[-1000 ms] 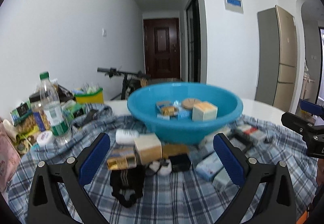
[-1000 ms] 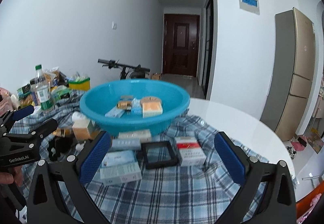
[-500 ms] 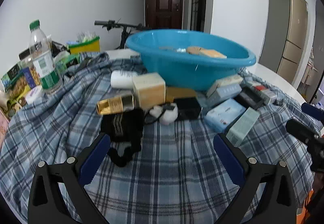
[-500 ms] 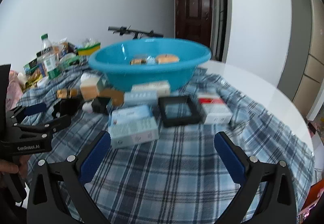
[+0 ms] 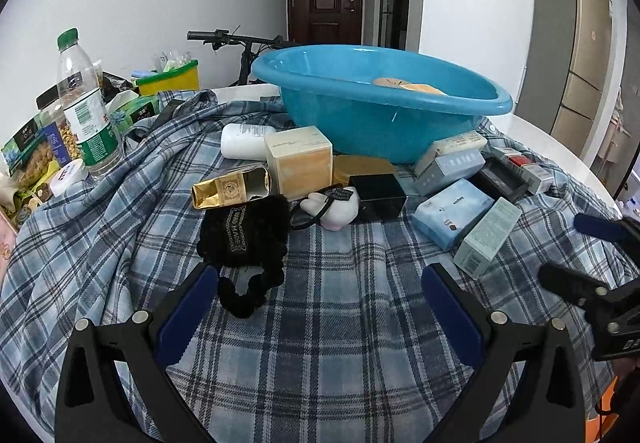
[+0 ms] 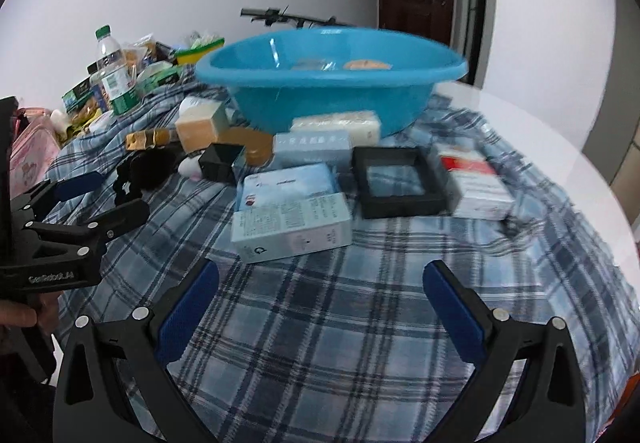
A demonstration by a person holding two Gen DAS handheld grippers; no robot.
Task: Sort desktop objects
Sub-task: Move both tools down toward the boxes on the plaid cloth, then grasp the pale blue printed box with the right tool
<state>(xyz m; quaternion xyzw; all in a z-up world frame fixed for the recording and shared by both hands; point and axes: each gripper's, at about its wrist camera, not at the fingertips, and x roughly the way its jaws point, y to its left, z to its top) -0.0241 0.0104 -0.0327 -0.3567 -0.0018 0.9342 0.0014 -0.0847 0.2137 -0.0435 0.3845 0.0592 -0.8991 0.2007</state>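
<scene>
Boxes and small items lie scattered on the plaid cloth [image 5: 320,323] in front of the blue basin [image 5: 384,99], and both grippers have dropped low toward them within the last second: a second ago each camera looked over the basin's rim into its bottom, while now the rim hides most of the inside. That suggests a fresh pick is being lined up rather than a drop-off. The left gripper [image 5: 320,311] hovers with its jaws spread wide and nothing between them, just short of the black hair band [image 5: 244,239], with the gold box [image 5: 230,189], the cream box [image 5: 299,161], the small black box [image 5: 378,191] and the white clip [image 5: 332,209] close behind. The right gripper [image 6: 320,303] is likewise wide open and empty, facing the pale green box [image 6: 292,229] that lies touching the light blue box [image 6: 288,183], with the black frame [image 6: 400,183] and the red-and-white box [image 6: 476,183] just beside. Inside the basin only a round tan disc [image 5: 390,81] and the top of a yellow-tan box [image 5: 426,89] show; anything else is hidden. Most items remain outside it, so the sorting looks early. A water bottle [image 5: 86,103] and snack packets [image 5: 36,151] crowd the far left edge.
</scene>
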